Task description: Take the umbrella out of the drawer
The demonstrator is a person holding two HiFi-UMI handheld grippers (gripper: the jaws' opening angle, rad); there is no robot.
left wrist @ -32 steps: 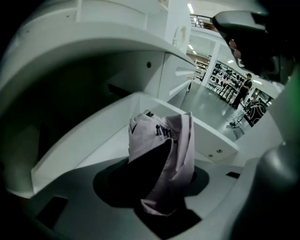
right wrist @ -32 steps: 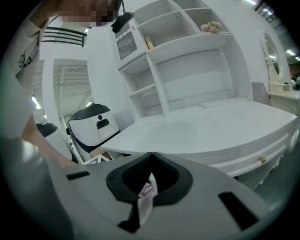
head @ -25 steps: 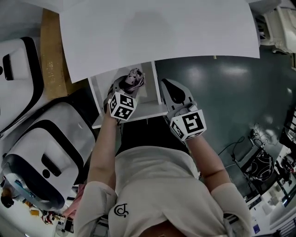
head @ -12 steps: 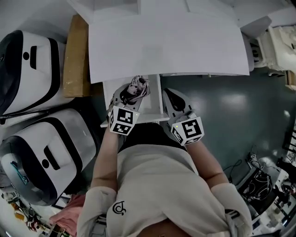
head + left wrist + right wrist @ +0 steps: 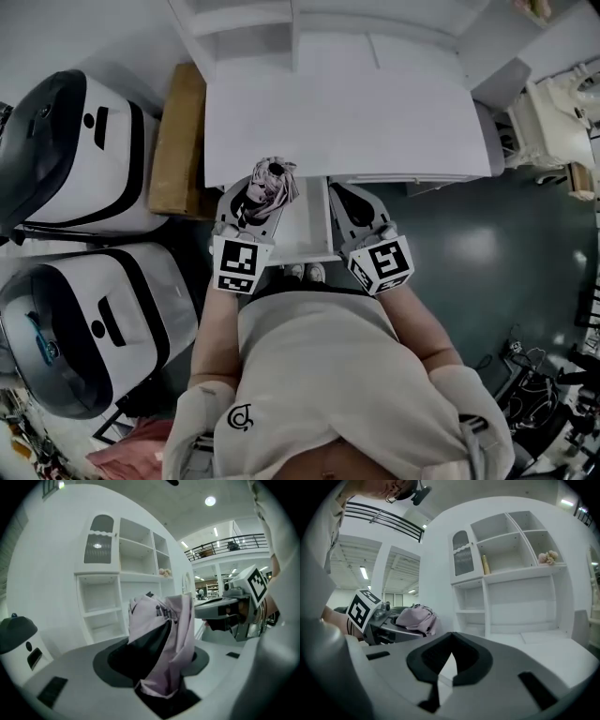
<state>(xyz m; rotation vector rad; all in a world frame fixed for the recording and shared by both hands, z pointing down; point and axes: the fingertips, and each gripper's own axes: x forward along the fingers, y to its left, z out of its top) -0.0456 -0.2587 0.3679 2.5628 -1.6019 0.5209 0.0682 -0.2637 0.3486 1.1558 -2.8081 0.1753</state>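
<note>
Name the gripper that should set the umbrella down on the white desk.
Left. The left gripper is shut on the folded umbrella, close to the front edge of the desk. The right gripper is shut on nothing, so it would first need a handover.

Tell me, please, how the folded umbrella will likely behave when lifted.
The folded umbrella probably has floppy fabric: its canopy bunches loosely between the jaws of the left hand-held gripper. It seems light: that gripper alone holds it. Loose folds may slip.
</note>
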